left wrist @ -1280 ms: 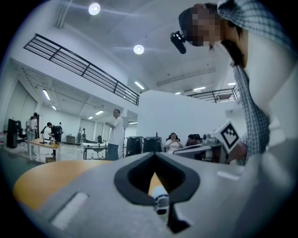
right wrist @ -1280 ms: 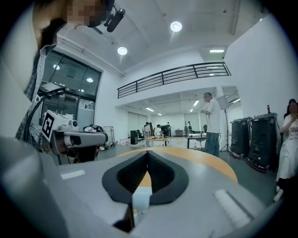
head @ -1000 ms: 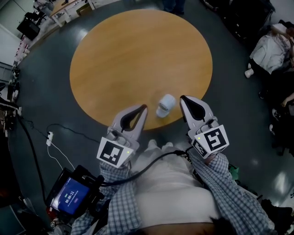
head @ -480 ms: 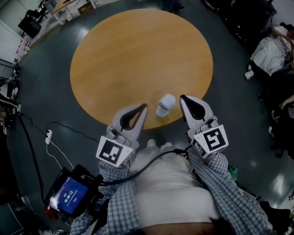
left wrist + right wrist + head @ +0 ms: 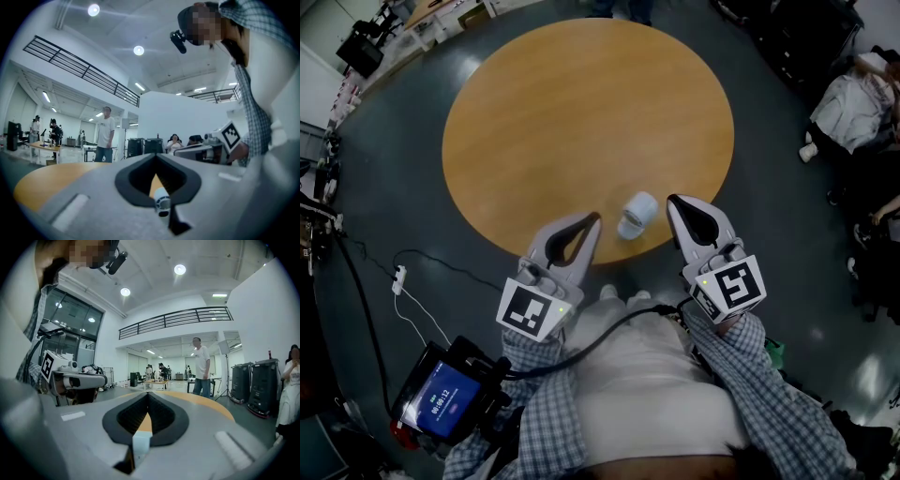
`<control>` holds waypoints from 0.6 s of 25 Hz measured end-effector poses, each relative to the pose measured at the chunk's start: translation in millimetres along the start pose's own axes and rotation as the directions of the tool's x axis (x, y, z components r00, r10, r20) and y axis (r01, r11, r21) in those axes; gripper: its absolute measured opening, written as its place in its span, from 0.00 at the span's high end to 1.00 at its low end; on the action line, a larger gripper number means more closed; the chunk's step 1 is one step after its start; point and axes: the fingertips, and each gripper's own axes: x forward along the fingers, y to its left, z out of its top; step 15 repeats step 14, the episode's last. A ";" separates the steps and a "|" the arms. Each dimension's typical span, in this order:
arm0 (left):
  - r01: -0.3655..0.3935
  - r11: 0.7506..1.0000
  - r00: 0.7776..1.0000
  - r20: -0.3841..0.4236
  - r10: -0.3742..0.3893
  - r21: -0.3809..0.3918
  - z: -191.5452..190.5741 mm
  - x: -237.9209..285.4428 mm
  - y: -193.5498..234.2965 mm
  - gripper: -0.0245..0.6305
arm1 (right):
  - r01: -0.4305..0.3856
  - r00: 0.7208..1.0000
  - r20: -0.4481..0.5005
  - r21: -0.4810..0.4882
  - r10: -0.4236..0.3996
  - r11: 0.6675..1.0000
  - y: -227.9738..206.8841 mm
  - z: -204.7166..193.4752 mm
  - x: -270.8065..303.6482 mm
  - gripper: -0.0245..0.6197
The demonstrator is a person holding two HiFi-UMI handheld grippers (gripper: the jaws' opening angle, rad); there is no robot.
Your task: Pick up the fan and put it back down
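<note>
Nothing shifted since a second ago: both grippers and fan sit where they were. Left gripper [image 5: 594, 221] jaws pressed together, empty, tip just beside fan. Small white fan [image 5: 637, 215] rests on round wooden table [image 5: 581, 112] near its near rim, between both grippers, untouched. Right gripper [image 5: 673, 202] likewise closed, empty. Judged step: pre-grasp, pick-up not begun. Next move calls for spreading one gripper's jaws, then straddling fan body before lifting.

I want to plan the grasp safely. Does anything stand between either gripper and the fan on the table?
Nothing visible does. The fan sits alone near the near edge of the table, between the left gripper and the right gripper, with only bare wood beside it. Both grippers are shut and hold nothing.
</note>
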 end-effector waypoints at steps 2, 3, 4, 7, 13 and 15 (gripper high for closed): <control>0.000 1.000 1.000 0.000 0.000 -0.001 -0.4 -0.5 -0.1 0.96 | 0.000 1.000 -0.002 0.001 0.000 1.000 0.2 -0.7 0.0 0.96; -0.001 1.000 1.000 0.000 0.001 -0.001 -0.6 -0.9 0.1 0.96 | -0.001 1.000 -0.002 0.002 0.001 1.000 0.5 -1.1 0.1 0.96; -0.002 1.000 1.000 0.000 0.002 0.000 -0.6 -1.2 0.4 0.96 | -0.002 1.000 -0.003 0.002 0.002 1.000 0.7 -1.3 0.3 0.96; -0.005 1.000 1.000 -0.002 0.005 0.001 -0.7 -1.3 1.4 0.96 | -0.005 1.000 -0.005 -0.002 0.005 1.000 1.1 -0.8 1.2 0.96; -0.008 1.000 1.000 -0.001 0.008 0.001 -1.3 -1.7 2.4 0.96 | -0.011 1.000 -0.006 0.000 0.011 1.000 2.3 -1.1 2.8 0.96; -0.008 1.000 1.000 0.000 0.008 0.002 -1.4 -1.9 2.5 0.96 | -0.012 1.000 -0.007 0.000 0.012 1.000 2.6 -1.3 3.2 0.96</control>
